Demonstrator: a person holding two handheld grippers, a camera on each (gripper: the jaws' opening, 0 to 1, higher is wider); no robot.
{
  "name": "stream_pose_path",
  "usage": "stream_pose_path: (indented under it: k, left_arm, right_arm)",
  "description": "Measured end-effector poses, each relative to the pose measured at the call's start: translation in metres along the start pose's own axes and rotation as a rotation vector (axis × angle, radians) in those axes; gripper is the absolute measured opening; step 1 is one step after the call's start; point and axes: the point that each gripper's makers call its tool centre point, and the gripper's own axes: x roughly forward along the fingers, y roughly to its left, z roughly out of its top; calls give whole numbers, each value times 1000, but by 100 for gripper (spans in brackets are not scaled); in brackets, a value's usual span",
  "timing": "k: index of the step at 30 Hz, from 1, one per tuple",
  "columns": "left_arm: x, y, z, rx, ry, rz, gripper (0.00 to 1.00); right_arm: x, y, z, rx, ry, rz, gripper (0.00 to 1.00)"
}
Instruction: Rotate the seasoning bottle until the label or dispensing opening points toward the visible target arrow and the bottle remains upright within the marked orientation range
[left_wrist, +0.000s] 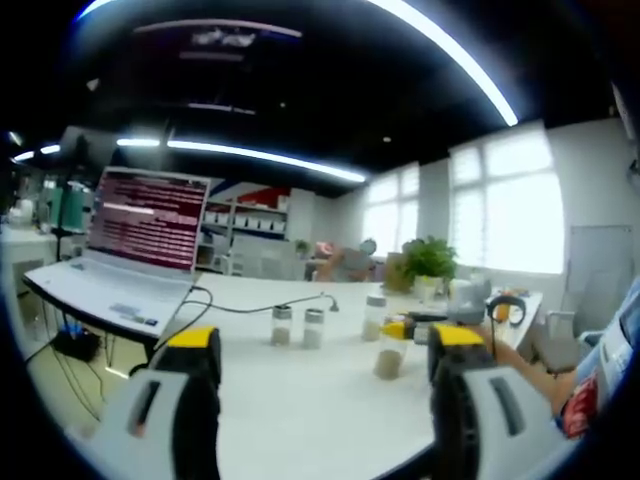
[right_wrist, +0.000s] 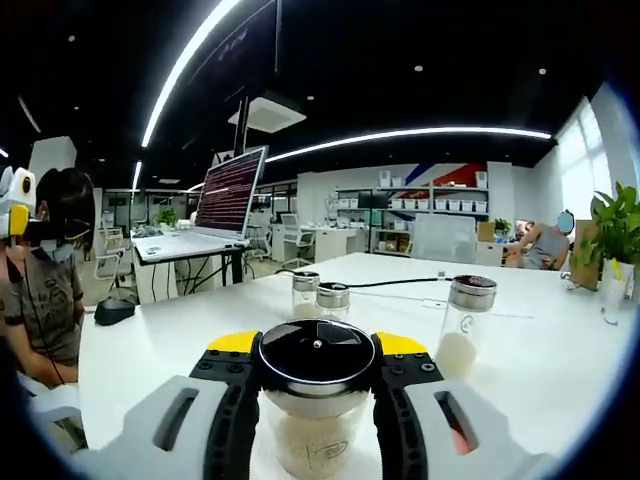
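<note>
My right gripper (right_wrist: 316, 345) is shut on a glass seasoning bottle (right_wrist: 312, 435) with a black and silver lid, holding it upright just above the white table (right_wrist: 150, 350). Pale granules fill its lower part. In the left gripper view the same bottle (left_wrist: 388, 362) stands right of centre, with the right gripper (left_wrist: 400, 328) clamped on its top. My left gripper (left_wrist: 325, 340) is open over the table with nothing between its yellow-tipped jaws. It sits well short of the bottles.
Three more shakers stand on the table: a pair (right_wrist: 305, 293) (right_wrist: 332, 300) and a taller one (right_wrist: 470, 325). A black cable (right_wrist: 400, 283) runs behind them. An open laptop (left_wrist: 150, 220) sits at the far left, a potted plant (left_wrist: 430, 260) at the back. A person (right_wrist: 45, 280) sits nearby.
</note>
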Motion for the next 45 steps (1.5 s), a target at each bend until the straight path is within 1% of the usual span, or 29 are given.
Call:
stream_pose_path:
  k: [7,10,14,16,21,24,25,26,27,28,29,30,31,33,34,37,40,42,44,45]
  left_arm:
    - [-3,3,2,-3,-7,8,90]
    - [-4,3,3,-5,-12,6,90]
    - [-6,6,5,-7,-16,13,90]
    - [-7,8,5,-9,-17,18,90]
    - [-8,9,7,-11,-23,15,90]
    - [-8,11,8,-14,-25,15,90]
    - [-9,12,9,-15,-25,16,90]
    - [-8,13,9,-15,-25,17,90]
    - [-8,12,8,-14,-24,18,90]
    - [-7,13,8,-14,-24,17,90]
    - [-7,14,8,-14,-22,17,90]
    - [-6,15,7,-16,-17,18,90]
    - [-5,15,6,-16,-13,20,90]
    - [-4,14,5,-12,-9,19,90]
    - [-4,13,4,-12,-8,16,90]
    - [-3,12,4,-12,-4,10,90]
    - [-3,12,4,-12,-1,12,90]
    - [-4,12,4,-14,-4,15,90]
    - [-5,13,5,-14,-7,22,90]
    - [-6,13,5,-14,-8,25,90]
  right_arm:
    - [0,-3,-1,14,-2,-90,43]
    - [0,-3,-2,14,2,-112,43]
    - [1,-7,-4,37,14,-148,42]
    - [2,-7,-5,32,22,-170,42]
    - [2,-9,-6,35,22,-177,42]
    - [2,-9,-6,34,26,-154,43]
    - [2,-8,-8,22,39,-141,43]
    - [1,-7,-11,17,58,-131,47]
    - [1,-7,-12,50,52,-126,58]
    - [1,-8,-13,81,45,-119,76]
    - [0,-10,-14,94,49,-125,84]
    - [-5,-8,-14,89,36,-113,82]
    - [-8,-5,-9,89,11,-94,78]
    - [-12,-6,-5,98,-3,-85,80]
    - [-13,-5,-2,89,-6,-74,80]
    - [-19,-4,2,70,-9,-47,80]
    - [-23,-4,5,79,-11,-20,80]
    - [-24,2,2,57,-1,29,82]
    - [-25,7,-1,23,22,91,86]
    - [-26,9,0,37,20,124,87]
